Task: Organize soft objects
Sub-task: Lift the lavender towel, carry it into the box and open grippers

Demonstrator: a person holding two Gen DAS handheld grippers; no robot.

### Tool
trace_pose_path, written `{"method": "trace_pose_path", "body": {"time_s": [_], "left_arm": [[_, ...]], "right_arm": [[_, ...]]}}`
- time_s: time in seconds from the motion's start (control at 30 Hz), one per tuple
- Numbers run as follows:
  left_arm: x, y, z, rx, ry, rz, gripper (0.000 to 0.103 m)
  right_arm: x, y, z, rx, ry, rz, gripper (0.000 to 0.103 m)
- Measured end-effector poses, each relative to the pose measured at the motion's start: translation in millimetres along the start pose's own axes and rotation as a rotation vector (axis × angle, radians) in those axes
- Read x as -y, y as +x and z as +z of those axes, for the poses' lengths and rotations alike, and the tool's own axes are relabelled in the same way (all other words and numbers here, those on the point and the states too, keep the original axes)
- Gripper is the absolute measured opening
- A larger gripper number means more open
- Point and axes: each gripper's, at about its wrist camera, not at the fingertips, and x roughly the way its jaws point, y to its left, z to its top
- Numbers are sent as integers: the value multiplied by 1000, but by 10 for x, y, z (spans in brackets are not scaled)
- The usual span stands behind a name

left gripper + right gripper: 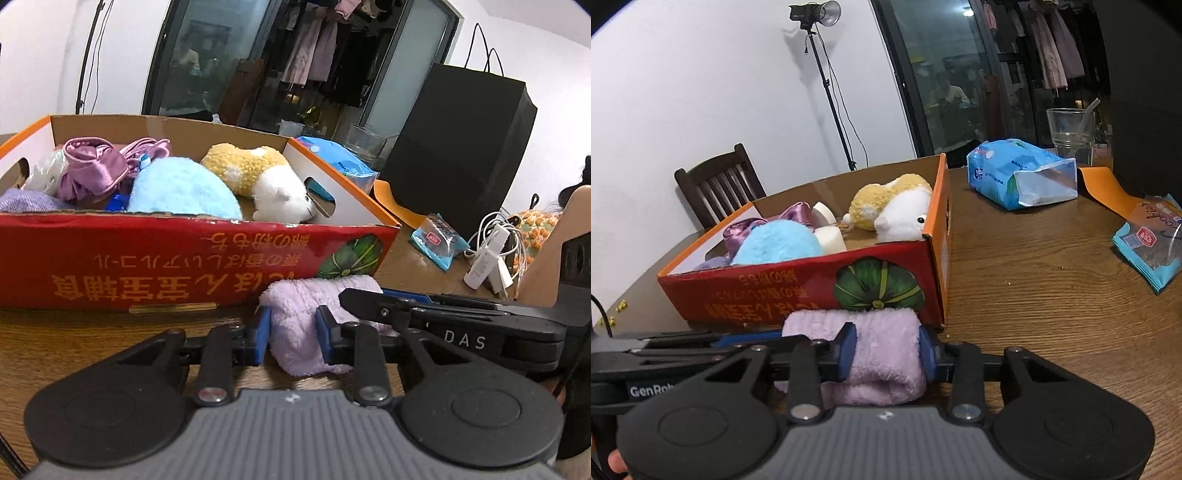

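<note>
Two grippers clamp one lilac towel lying on the table, just beside the red box. Left gripper pinches one end between its blue pads, angled slightly downward; right gripper squeezes the other end likewise, its fingers crossing in from the right in the left view. Plush toys fill the box.

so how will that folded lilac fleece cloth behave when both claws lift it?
The folded lilac fleece cloth probably sags between grips: it already bulges around the blue pads. Likely light, being fluffy pile. Folds may fall open; nothing binds them.
</note>
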Motion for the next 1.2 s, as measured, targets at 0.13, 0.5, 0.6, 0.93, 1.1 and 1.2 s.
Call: {"method": "trace_pose_path", "body": {"time_s": [0.13, 0.5, 0.6, 0.93, 1.1, 1.2], "left_arm": [[13, 5, -1, 3, 11, 0, 25], [321, -612, -145, 22, 77, -9, 20], [472, -1024, -362, 53, 74, -14, 20], [786, -1980, -1099, 118, 53, 4, 20], [895, -2278, -1244, 167, 66, -6, 20], [961, -2432, -1280, 198, 84, -13, 20]], "right_arm": [[13, -1, 11, -4, 0, 8, 32], [-253, -571, -68, 49, -26, 36, 18], [-455, -1009, -282, 99, -54, 48, 18], [-898, -1944, -1020, 136, -71, 89, 18], [-1098, -2264, -1201, 177, -110, 73, 18], [-1176, -2425, -1247, 202, -127, 69, 18]]}}
